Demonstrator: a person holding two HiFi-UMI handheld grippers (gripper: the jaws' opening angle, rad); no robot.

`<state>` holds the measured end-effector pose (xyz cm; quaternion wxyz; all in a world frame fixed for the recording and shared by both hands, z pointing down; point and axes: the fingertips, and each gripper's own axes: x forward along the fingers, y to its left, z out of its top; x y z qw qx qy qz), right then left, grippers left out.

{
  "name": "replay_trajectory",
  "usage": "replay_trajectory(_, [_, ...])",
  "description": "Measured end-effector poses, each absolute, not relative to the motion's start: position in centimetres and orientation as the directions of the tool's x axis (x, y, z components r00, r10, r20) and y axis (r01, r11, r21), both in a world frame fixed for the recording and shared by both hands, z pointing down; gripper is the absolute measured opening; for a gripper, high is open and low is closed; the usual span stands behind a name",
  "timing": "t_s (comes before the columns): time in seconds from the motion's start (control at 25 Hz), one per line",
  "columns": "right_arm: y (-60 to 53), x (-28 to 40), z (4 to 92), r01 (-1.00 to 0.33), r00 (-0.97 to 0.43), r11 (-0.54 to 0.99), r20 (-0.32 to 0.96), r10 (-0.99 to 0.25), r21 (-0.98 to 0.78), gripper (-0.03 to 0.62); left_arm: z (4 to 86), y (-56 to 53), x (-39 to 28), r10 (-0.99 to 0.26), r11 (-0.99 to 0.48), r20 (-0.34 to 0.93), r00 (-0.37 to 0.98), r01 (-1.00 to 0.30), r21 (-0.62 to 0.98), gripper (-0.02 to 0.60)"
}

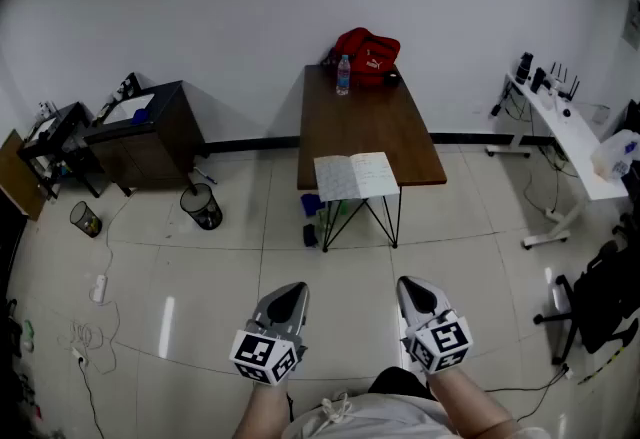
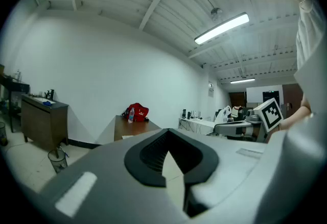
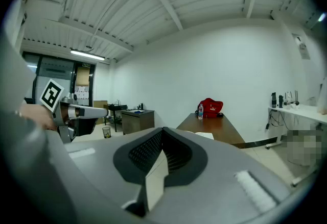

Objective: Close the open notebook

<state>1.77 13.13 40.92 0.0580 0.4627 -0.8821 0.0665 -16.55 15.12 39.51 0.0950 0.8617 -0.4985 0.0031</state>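
Looking steeply down in the head view, we log the open notebook (image 1: 356,176) lying flat at the near end of the brown table (image 1: 370,122), both pages up. The writing on them is too small to read, and we cannot tell whether its near edge overhangs the tabletop.

The left gripper (image 1: 291,289) and right gripper (image 1: 412,285) are low in the frame, side by side over the tile floor (image 1: 200,307) and well apart from the table. Each gripper's own view shows its jaws clenched tip to tip, with nothing caught between them. The forearms behind them are cut off by the bottom edge.

At the table's far end sits a red bag (image 1: 366,53), with a water bottle (image 1: 343,74) just in front of it. Under the table we see blue and green items (image 1: 318,212), half hidden by the tabletop and legs, and we cannot make out what they are.

In both gripper views the grey gripper body fills the foreground, so the notebook shows only as a pale sliver on the tabletop.

A mesh wastebasket (image 1: 203,206) stands near a dark cabinet (image 1: 150,132) at left. At right, a dark chair (image 1: 600,297) is clipped by the frame edge.
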Motion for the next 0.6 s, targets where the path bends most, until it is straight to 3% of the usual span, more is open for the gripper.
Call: replay_trajectory(0.6, [0.6, 3.7, 44.6, -0.818, -0.575, 0.559, 0.184, -0.797, -0.134, 0.007, 43.5, 3.8, -14.9, -0.850, -0.478, 0.180, 0.495, -0.869, 0.132, 0.006])
